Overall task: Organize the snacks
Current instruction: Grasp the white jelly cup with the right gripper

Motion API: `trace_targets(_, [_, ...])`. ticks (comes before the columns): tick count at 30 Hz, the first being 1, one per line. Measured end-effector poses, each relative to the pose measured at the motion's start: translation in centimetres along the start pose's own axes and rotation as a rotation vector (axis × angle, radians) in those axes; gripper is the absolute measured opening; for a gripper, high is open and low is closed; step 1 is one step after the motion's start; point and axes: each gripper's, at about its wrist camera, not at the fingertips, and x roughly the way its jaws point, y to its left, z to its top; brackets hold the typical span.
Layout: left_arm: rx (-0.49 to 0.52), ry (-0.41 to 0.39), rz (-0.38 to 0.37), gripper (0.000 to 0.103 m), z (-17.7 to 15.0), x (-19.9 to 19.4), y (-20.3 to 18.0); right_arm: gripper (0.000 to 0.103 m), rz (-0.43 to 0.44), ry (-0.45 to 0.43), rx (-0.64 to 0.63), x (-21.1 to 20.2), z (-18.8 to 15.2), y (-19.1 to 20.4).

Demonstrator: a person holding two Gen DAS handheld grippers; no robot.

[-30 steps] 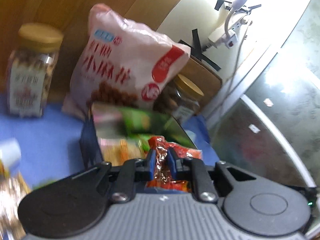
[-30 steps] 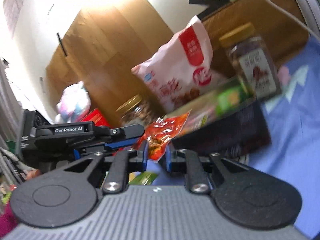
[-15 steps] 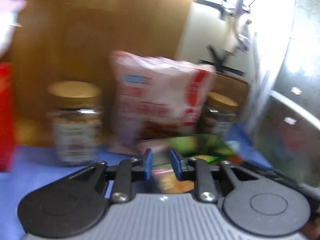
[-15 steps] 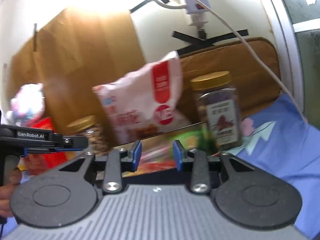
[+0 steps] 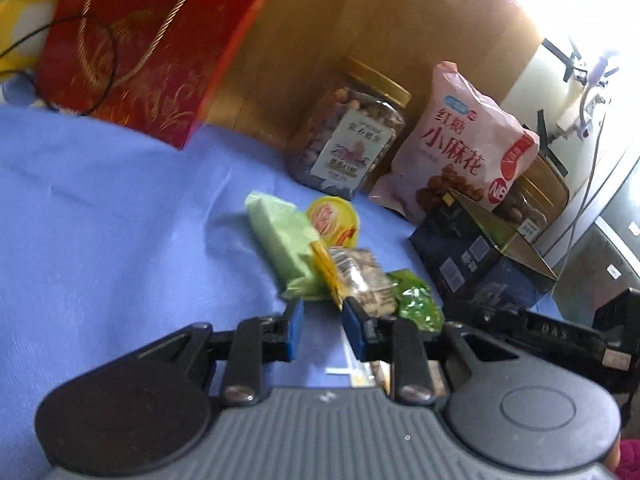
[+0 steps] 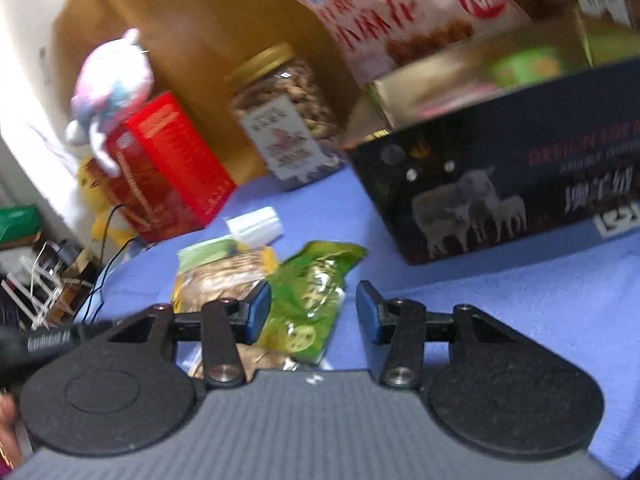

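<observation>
Right tongs (image 6: pixel 314 312): opening, empty, nearing green packet (image 6: pixel 310 300); should straddle its middle squarely. Left tongs (image 5: pixel 320 330): slightly parted, gripping nothing, hovering near snack pile.

My left claw (image 5: pixel 320 330) and right claw (image 6: pixel 314 310) look alike: ribbed grey housing, matte black disc-shaped plates, black linkage arms with silver screws, and blue pads (image 5: pixel 294 330) on the tips.
</observation>
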Motion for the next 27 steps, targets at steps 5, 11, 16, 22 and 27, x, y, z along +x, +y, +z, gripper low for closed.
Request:
trace_targets(5, [-0.031, -0.024, -0.038, 0.023, -0.3, 0.3, 0.7, 0.056, 0.017, 0.015, 0.049, 0.7, 0.2, 0.5])
trace_targets(11, [-0.116, -0.06, -0.049, 0.025, -0.2, -0.5, 2.3, 0.056, 0.113, -0.041, -0.025, -0.1, 0.2, 4.0])
trace_targets(16, [-0.147, -0.072, -0.055, 0.027, -0.2, -0.9, 2.8, 0.056, 0.033, -0.069, -0.111, 1.0, 1.4, 5.7])
trace_targets(22, [-0.129, -0.061, -0.046, 0.027, -0.3, -0.7, 2.4, 0.056, 0.025, -0.031, -0.135, 4.4, 3.7, 5.7])
trace_targets(27, [-0.135, -0.066, -0.04, 0.027, -0.3, -0.7, 2.5, 0.057, 0.065, 0.063, -0.048, 9.3, 6.0, 5.0])
